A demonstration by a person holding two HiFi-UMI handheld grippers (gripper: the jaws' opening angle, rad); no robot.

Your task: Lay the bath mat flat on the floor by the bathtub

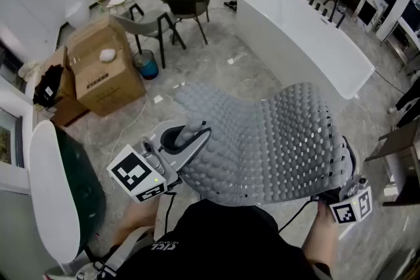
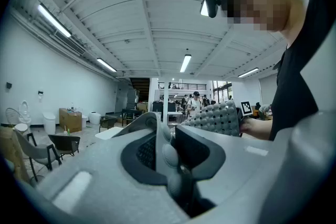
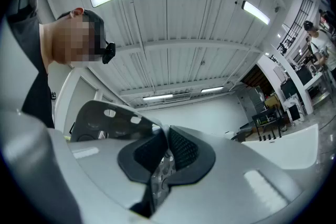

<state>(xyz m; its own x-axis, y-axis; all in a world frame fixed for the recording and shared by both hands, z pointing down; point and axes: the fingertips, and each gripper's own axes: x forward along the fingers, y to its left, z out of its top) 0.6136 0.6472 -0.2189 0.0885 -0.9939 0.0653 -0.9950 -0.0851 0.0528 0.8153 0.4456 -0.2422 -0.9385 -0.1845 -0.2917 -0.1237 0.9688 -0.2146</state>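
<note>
Grey nubbed bath mat [image 1: 275, 141] is held aloft at 6 o'clock of the bathtub [image 1: 298, 39], near corners clamped by left gripper [image 1: 191, 133] and right gripper [image 1: 338, 195]; judged soft, floppy, light, best pinched at corners.
</note>
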